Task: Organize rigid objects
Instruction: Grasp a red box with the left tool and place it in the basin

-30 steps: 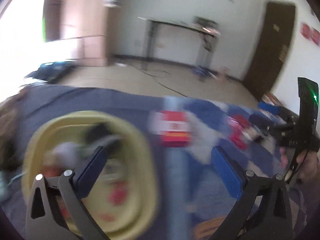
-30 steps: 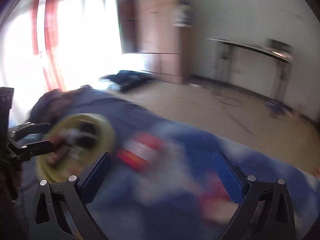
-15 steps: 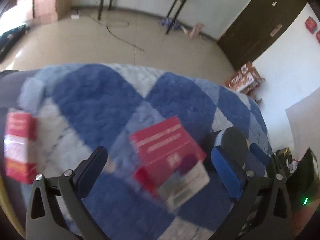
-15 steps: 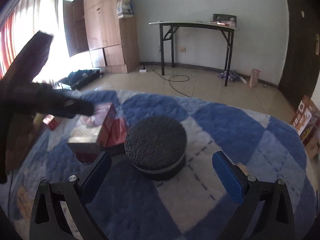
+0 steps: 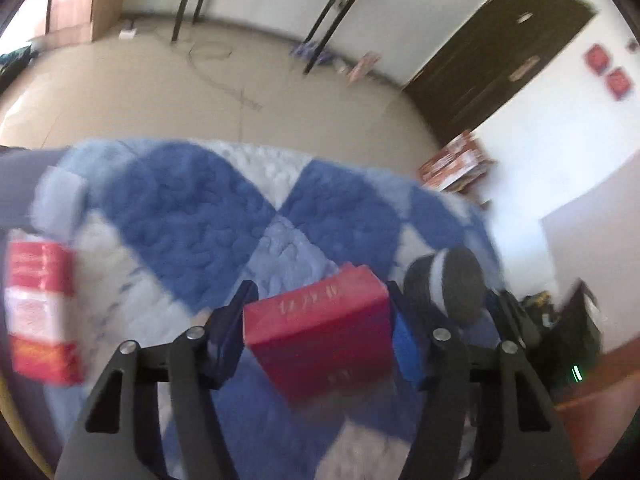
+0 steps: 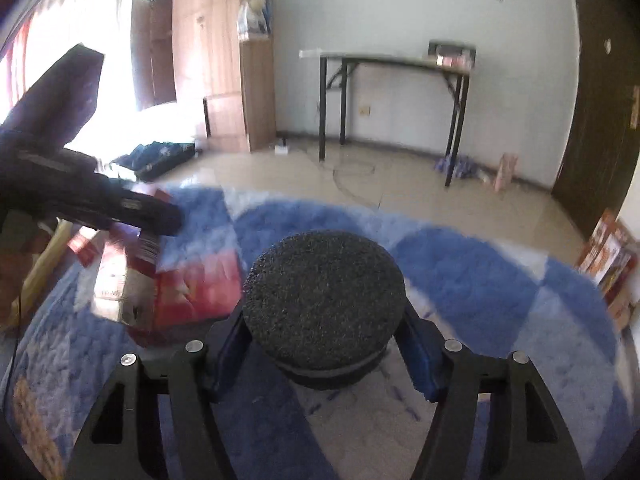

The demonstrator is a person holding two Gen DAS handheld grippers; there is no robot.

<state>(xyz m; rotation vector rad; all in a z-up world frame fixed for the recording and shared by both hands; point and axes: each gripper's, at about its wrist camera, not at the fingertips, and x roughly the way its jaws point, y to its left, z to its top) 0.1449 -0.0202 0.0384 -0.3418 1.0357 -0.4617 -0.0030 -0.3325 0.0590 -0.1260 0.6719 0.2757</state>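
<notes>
My left gripper (image 5: 320, 320) is shut on a dark red box (image 5: 320, 332) over the blue and white quilt (image 5: 188, 208). My right gripper (image 6: 324, 340) is shut on a round black puck with a rough top (image 6: 324, 292), its blue pads against both sides. The puck also shows in the left wrist view (image 5: 452, 284), just right of the red box. In the right wrist view the red box (image 6: 192, 288) lies left of the puck, with the left gripper's dark body (image 6: 80, 196) over it. A second red and white box (image 5: 40, 304) stands at the far left.
The quilt (image 6: 480, 280) covers the work surface, its far edge dropping to a tiled floor. A yellow tub's edge (image 6: 44, 260) shows at the left. A black folding table (image 6: 400, 60), a wooden wardrobe (image 6: 224, 60) and a dark door (image 5: 492, 36) stand beyond.
Both grippers have closed: the left on the red box, the right on the black puck. Earlier both were open, sweeping across from the yellow tub.
</notes>
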